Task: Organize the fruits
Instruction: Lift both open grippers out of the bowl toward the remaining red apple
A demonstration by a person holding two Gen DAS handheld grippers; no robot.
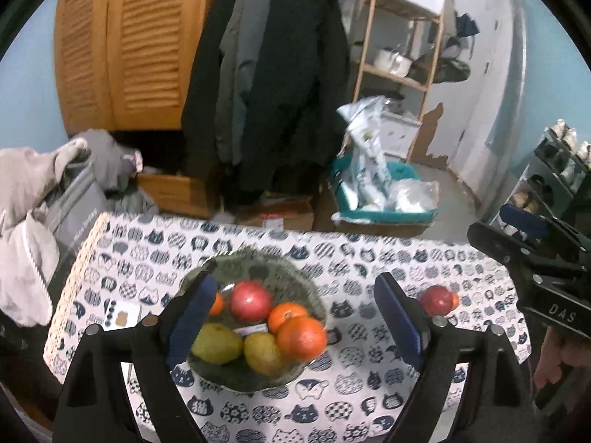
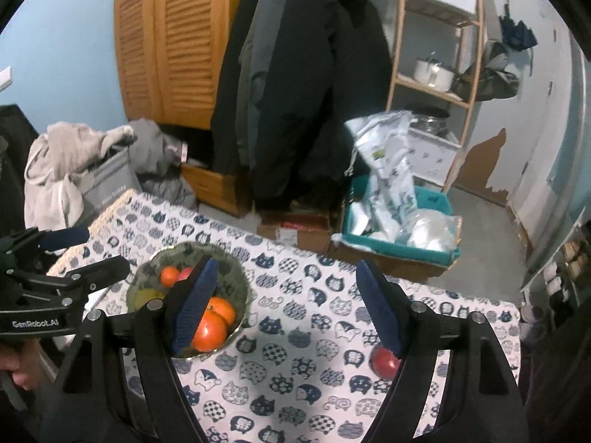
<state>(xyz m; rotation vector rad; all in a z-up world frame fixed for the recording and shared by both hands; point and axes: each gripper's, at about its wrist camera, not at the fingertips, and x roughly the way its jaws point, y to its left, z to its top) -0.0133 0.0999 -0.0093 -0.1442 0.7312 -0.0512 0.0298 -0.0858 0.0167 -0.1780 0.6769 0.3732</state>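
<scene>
A green patterned bowl [image 1: 314,291] on the cat-print tablecloth holds a red apple [image 1: 251,301], oranges [image 1: 302,337] and two yellow-green pears [image 1: 218,343]. One red apple [image 1: 437,299] lies loose on the cloth to the right, with a bit of orange showing behind it. My left gripper [image 1: 295,317] is open and empty, hovering over the bowl. My right gripper [image 2: 288,306] is open and empty above the cloth between the bowl [image 2: 236,277] and the loose apple [image 2: 384,363], whose top its right finger partly hides. Each gripper shows at the edge of the other's view.
The table's far edge [image 1: 332,234] drops to a floor with a teal bin of bags [image 1: 384,199], cardboard boxes, a laundry basket [image 1: 74,214] at left, hanging coats and a wooden shelf. A small card [image 1: 122,315] lies left of the bowl.
</scene>
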